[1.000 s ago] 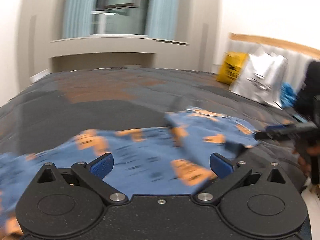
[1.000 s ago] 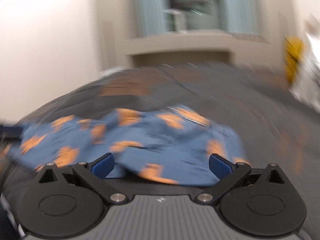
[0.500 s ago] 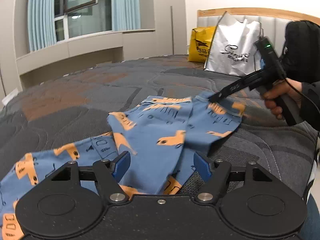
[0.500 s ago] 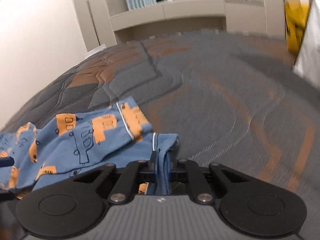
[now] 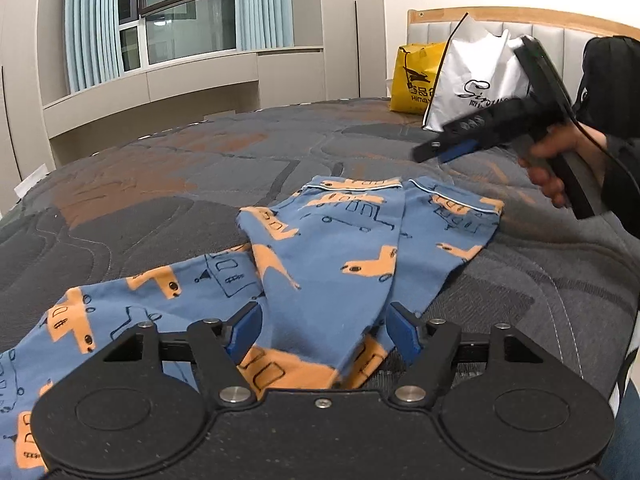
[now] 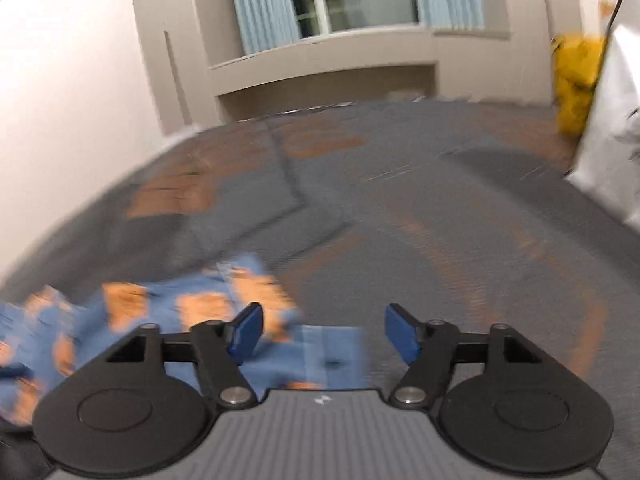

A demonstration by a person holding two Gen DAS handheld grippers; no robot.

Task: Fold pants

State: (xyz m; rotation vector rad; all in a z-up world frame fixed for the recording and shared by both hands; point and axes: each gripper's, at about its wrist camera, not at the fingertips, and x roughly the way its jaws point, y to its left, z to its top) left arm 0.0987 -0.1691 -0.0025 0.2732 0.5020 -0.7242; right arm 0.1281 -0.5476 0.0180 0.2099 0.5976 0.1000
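Note:
Blue pants with orange truck prints (image 5: 328, 248) lie on the grey and orange quilted bed (image 5: 160, 200), their leg ends folded over toward the right. My left gripper (image 5: 324, 330) is open, its blue pads either side of a fold of the pants. My right gripper (image 5: 448, 151) is open and raised above the leg cuffs, held in a hand. In the blurred right wrist view my right gripper (image 6: 322, 332) is open and empty, with the pants (image 6: 168, 316) below and to its left.
A white shopping bag (image 5: 476, 84) and a yellow bag (image 5: 416, 80) stand at the headboard, far right. The white bag (image 6: 608, 140) also shows in the right wrist view. A window ledge and curtains lie beyond the bed's far edge.
My right gripper was shut on the leg cuff half a second ago; it has opened, let go and lifted away. The cuffs now lie flat. My left gripper stays open.

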